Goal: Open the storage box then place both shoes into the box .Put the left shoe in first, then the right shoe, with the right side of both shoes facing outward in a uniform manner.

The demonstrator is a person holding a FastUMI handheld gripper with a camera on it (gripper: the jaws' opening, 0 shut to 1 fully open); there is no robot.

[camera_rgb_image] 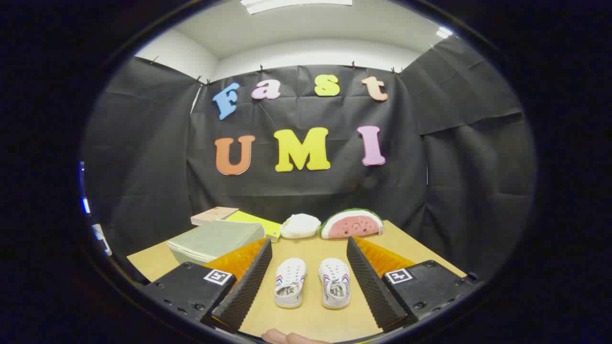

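A: Gripper view. Jaws of the gripper [309,248] stand wide apart, clamped on nothing, touching nothing. Both fingers [248,282] hang above the bench [313,320].

B: What sits between them?

A: The pair of white shoes, side by side on the bench, toes pointing away toward the booth wall. Left shoe [289,283] and right shoe [334,283], a narrow gap between the two, each with red and blue stripes on its side. Neither finger reaches either shoe; bare wood shows on both sides.

B: The storage box?

A: Grey storage box [215,240], lid shut, beyond the left finger, partly hidden by it. Behind it lie a yellow-green book [256,222] and a tan book [213,215], flat at the back of the bench.

B: Other items?

A: A white plush pouch [300,226] and a watermelon-slice plush [352,223], just beside each other at the far edge, well beyond the shoes.

B: Hand pose?

A: A bit of a hand [289,338] shows under the fingers, close to the camera. The gripper is held level and pointed straight at the shoes, about centred on the gap between them.
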